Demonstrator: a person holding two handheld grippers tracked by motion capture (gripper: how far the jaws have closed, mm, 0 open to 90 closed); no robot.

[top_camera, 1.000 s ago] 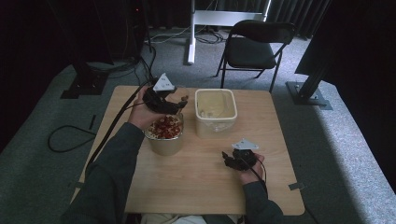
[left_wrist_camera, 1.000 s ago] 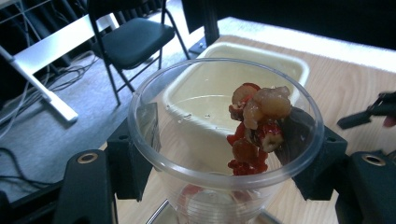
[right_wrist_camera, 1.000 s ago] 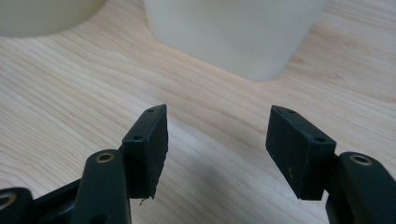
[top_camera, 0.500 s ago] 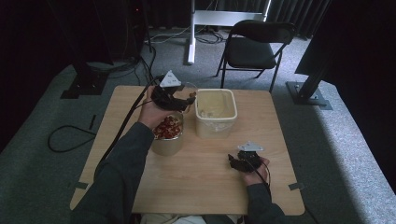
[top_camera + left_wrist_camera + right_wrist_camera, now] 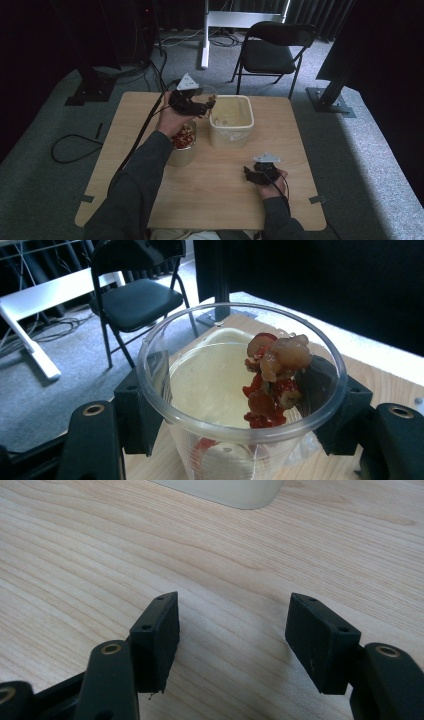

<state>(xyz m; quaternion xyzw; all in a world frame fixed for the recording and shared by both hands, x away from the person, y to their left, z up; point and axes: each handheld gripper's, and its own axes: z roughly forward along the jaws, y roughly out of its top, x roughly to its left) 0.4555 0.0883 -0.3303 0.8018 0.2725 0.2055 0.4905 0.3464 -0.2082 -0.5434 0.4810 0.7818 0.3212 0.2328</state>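
One clear plastic cup (image 5: 240, 405) is clamped between the jaws of the left gripper (image 5: 199, 106), tilted toward the cream tub (image 5: 231, 120) at the far middle of the wooden table (image 5: 150, 105), just beside its rim. Red and brown fruit pieces (image 5: 272, 377) are seen clinging to the cup's inner wall. Near the left forearm, a second container of red pieces (image 5: 183, 142) is placed. Well apart, the right gripper (image 5: 255, 173) is held over bare wood with jaws spread, nothing between them.

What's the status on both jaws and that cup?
Left gripper shut on clear cup, fruit pieces inside, beside white tub. Right gripper open, nothing held. Nothing blocking.
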